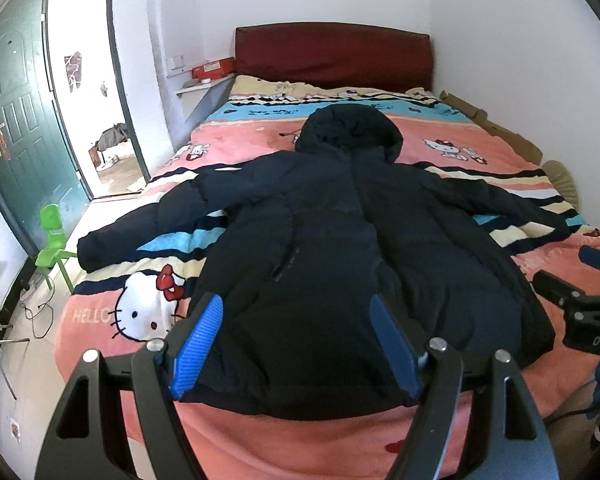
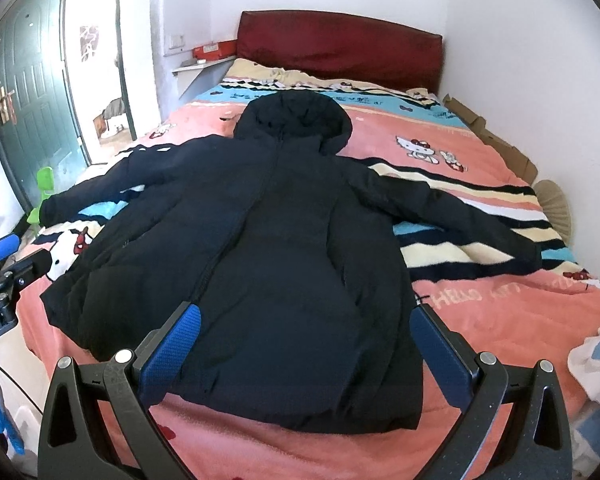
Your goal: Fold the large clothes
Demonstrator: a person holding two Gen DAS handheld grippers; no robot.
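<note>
A dark navy hooded puffer jacket (image 1: pixel 340 248) lies spread flat on the bed, hood toward the headboard, both sleeves stretched out sideways; it also shows in the right wrist view (image 2: pixel 276 248). My left gripper (image 1: pixel 296 344) is open and empty, hovering over the jacket's hem near the foot of the bed. My right gripper (image 2: pixel 306 344) is open and empty, also over the hem, a little further right. The right gripper shows at the right edge of the left wrist view (image 1: pixel 580 304), and the left gripper at the left edge of the right wrist view (image 2: pixel 4 280).
The bed carries a pink Hello Kitty blanket (image 1: pixel 140 312) and a dark red headboard (image 1: pixel 332 54). A green plastic chair (image 1: pixel 52 240) stands left of the bed by a green door (image 1: pixel 20 120). Cardboard (image 2: pixel 492 140) lines the right wall. Light cloth (image 2: pixel 596 360) lies at the bed's right corner.
</note>
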